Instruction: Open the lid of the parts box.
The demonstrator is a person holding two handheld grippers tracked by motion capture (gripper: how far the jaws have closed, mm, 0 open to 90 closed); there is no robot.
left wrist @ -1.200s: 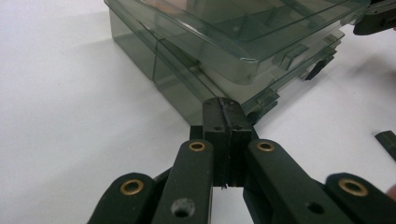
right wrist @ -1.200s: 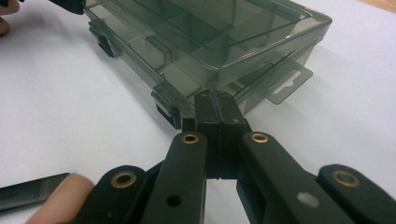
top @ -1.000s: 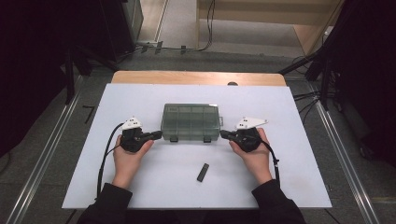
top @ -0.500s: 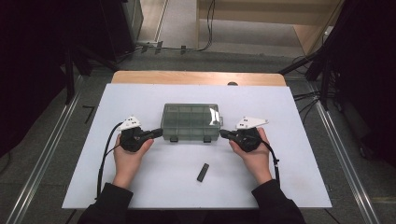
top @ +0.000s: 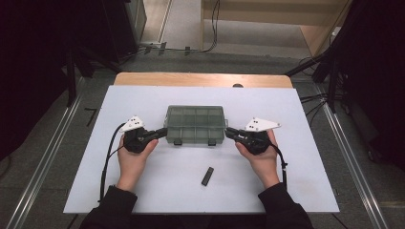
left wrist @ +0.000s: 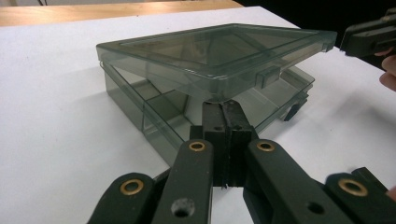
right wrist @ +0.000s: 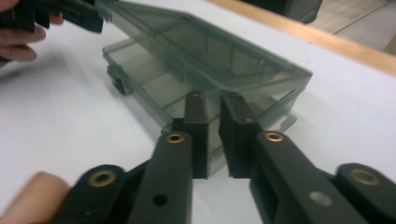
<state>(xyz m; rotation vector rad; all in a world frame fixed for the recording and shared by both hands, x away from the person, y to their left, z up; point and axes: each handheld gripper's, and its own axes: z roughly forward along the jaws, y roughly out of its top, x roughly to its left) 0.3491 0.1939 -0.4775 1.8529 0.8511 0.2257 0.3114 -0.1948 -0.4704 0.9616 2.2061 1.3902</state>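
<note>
Evenly lit from overhead on the white table [top: 157, 191]; dark, murky surroundings. Soft shadows. Motion-blurred in the right gripper view, sharper in the left.

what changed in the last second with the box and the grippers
The right gripper has just been opening its fingers, a narrow gap showing between them at the clear box's edge. The lid stands propped ajar. The left gripper stays shut under the lid's rim; the small black piece and both hands kept their places.
</note>
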